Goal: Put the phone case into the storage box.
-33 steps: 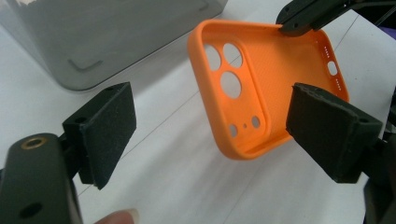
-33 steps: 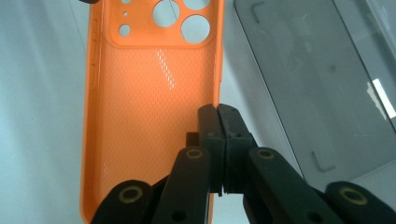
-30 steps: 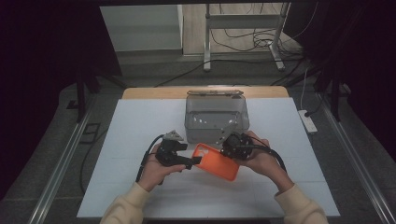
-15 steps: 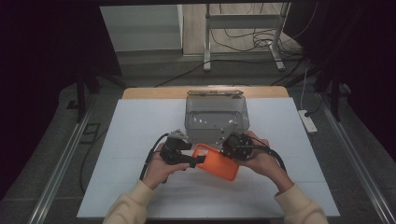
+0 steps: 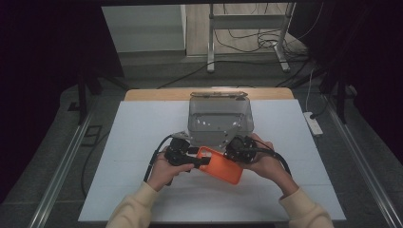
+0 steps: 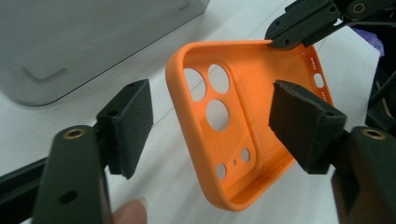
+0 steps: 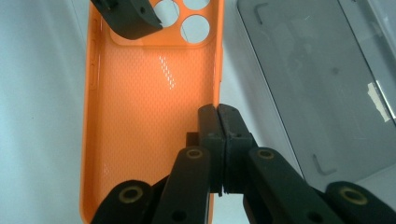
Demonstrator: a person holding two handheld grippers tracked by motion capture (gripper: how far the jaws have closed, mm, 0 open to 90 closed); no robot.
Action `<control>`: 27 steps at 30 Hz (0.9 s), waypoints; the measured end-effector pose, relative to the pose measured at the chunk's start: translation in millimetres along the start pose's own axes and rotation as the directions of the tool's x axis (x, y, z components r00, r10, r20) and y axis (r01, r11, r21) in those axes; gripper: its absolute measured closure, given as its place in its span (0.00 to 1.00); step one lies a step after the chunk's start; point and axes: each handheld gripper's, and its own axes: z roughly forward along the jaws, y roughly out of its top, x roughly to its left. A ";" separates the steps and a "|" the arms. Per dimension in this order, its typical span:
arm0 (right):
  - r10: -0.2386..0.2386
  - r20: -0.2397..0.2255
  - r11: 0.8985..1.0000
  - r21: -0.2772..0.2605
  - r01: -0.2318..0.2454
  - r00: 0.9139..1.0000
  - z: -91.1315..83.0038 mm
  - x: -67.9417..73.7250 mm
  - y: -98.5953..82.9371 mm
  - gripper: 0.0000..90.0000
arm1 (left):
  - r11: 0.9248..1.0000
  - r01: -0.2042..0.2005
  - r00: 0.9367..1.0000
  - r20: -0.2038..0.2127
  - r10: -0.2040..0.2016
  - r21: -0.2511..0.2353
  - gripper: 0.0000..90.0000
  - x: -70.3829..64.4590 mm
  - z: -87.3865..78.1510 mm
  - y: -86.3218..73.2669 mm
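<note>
An orange phone case (image 5: 222,167) with round camera holes is held just above the white table, hollow side up. My right gripper (image 5: 233,153) is shut on the case's long rim (image 7: 218,109), with its pads pressed together over the edge. In the left gripper view, the camera-hole end of the case (image 6: 219,116) sits between the jaws of my left gripper (image 6: 217,123), which is open. Its pads (image 6: 133,123) stand wide apart and clear of the case. From above, the left gripper (image 5: 202,161) meets the case's left end.
A grey translucent box (image 5: 221,118) stands on the white table (image 5: 142,142) just beyond both grippers, close to the case's far side (image 7: 317,84). A power strip (image 5: 314,124) lies at the table's right edge. The person's hands and cream sleeves (image 5: 138,204) come in from below.
My left gripper has edged slightly right, toward the case's end. The right gripper keeps its hold on the case, nearly still.
</note>
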 end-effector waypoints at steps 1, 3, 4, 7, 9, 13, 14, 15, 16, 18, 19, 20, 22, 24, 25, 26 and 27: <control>-0.001 0.000 1.000 0.000 0.001 1.000 -0.1 0.1 0.0 0.99 | 1.000 0.003 1.000 0.007 -0.003 0.002 0.36 0.4 0.2 0.0; 0.000 -0.001 1.000 0.000 0.000 1.000 -0.2 0.2 0.1 0.99 | 1.000 0.006 1.000 0.015 -0.006 0.003 0.39 1.2 0.5 0.0; 0.000 -0.001 1.000 0.000 0.000 1.000 -0.1 0.3 0.1 0.99 | 1.000 0.008 1.000 0.012 -0.008 0.001 0.42 1.7 0.3 0.0; 0.000 0.000 1.000 0.000 0.000 1.000 -0.1 0.6 0.2 0.99 | 1.000 0.016 1.000 0.017 -0.016 0.000 0.47 3.6 -0.5 -0.1; 0.000 0.001 1.000 0.000 0.000 1.000 -0.2 0.7 0.3 0.99 | 1.000 0.015 1.000 0.017 -0.015 0.000 0.48 3.8 -0.7 -0.2; -0.002 0.002 1.000 -0.002 0.002 1.000 -0.3 1.1 0.4 0.99 | 1.000 0.011 1.000 0.027 -0.011 0.005 0.55 2.8 -0.2 -0.4; -0.003 0.005 1.000 -0.005 0.003 1.000 -0.5 1.3 0.4 0.99 | 1.000 0.006 1.000 0.023 -0.006 0.010 0.57 2.9 -0.3 -0.4; -0.004 0.005 1.000 -0.004 0.004 1.000 -0.7 1.4 0.5 0.99 | 1.000 0.007 1.000 0.018 -0.008 0.010 0.60 3.1 -0.4 -0.5; -0.004 0.006 1.000 -0.004 0.004 1.000 -0.9 1.2 0.4 0.99 | 1.000 0.015 1.000 0.021 -0.015 0.010 0.63 3.6 -0.6 -0.5; -0.002 0.011 1.000 -0.002 0.002 1.000 -1.3 1.1 0.1 0.99 | 1.000 0.024 0.999 0.024 -0.024 -0.001 0.69 4.3 -1.4 -0.6; 0.001 0.011 1.000 -0.005 -0.001 1.000 -1.0 1.0 -0.2 0.99 | 1.000 0.023 1.000 0.021 -0.023 -0.003 0.71 4.4 -2.4 -0.6; 0.001 0.012 1.000 -0.005 -0.001 1.000 -1.1 0.8 -0.3 0.99 | 1.000 0.019 1.000 0.011 -0.019 -0.007 0.75 4.7 -3.3 -0.8; 0.003 0.014 1.000 -0.007 -0.003 1.000 -1.1 0.7 -0.4 0.99 | 1.000 0.019 1.000 0.013 -0.019 -0.017 0.81 5.5 -4.9 -1.2; -0.001 0.015 1.000 -0.010 0.001 1.000 -1.7 0.9 0.0 0.98 | 1.000 0.016 1.000 0.004 -0.016 -0.024 0.84 5.1 -6.3 -1.5; -0.004 0.010 1.000 -0.010 0.004 1.000 -1.7 1.3 0.2 0.98 | 0.999 0.016 1.000 0.004 -0.016 -0.028 0.85 5.0 -6.5 -1.6; -0.007 0.011 1.000 -0.009 0.007 1.000 -1.7 1.5 0.3 0.98 | 0.999 0.014 1.000 0.002 -0.014 -0.029 0.86 5.0 -7.2 -1.6; -0.007 0.008 1.000 -0.009 0.007 1.000 -1.4 1.9 0.4 0.98 | 0.999 0.014 1.000 0.002 -0.014 -0.037 0.86 4.9 -7.8 -1.7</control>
